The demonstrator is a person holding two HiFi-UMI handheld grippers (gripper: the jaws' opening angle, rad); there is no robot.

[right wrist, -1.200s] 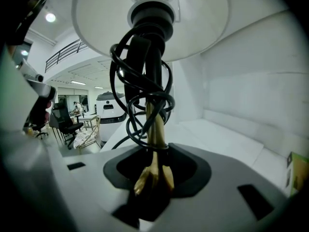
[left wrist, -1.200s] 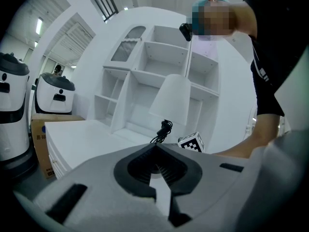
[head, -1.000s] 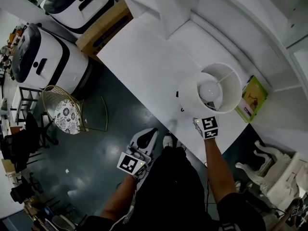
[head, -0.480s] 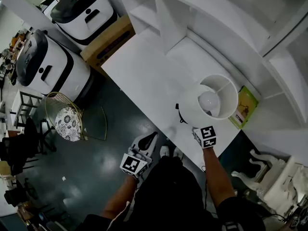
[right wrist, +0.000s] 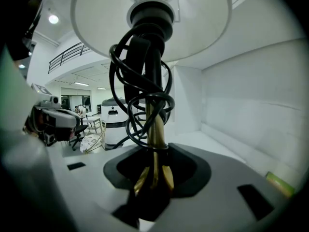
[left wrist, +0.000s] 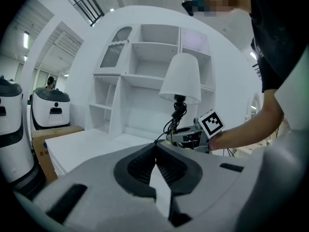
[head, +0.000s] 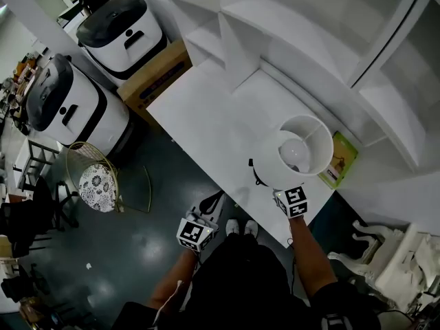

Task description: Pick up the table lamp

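The table lamp [head: 302,153] has a white shade, a brass stem [right wrist: 154,129] and a black cord [right wrist: 140,91] wound round the stem. My right gripper [head: 282,192] is shut on the stem low down and holds the lamp upright, above the near edge of the white table [head: 206,108]. The left gripper view shows the lamp [left wrist: 181,79] in the air with the right gripper [left wrist: 186,137] under it. My left gripper [head: 210,203] hangs over the dark floor in front of the table, with its jaws closed and nothing between them [left wrist: 155,151].
A white shelf unit [head: 275,19] stands along the back of the table. A green box [head: 337,160] lies at the table's right end. Two white machines [head: 69,108], a cardboard box [head: 155,74] and a wire stool [head: 96,181] stand on the floor to the left.
The right gripper has lifted the lamp upward off the table. The left gripper has stayed where it was.
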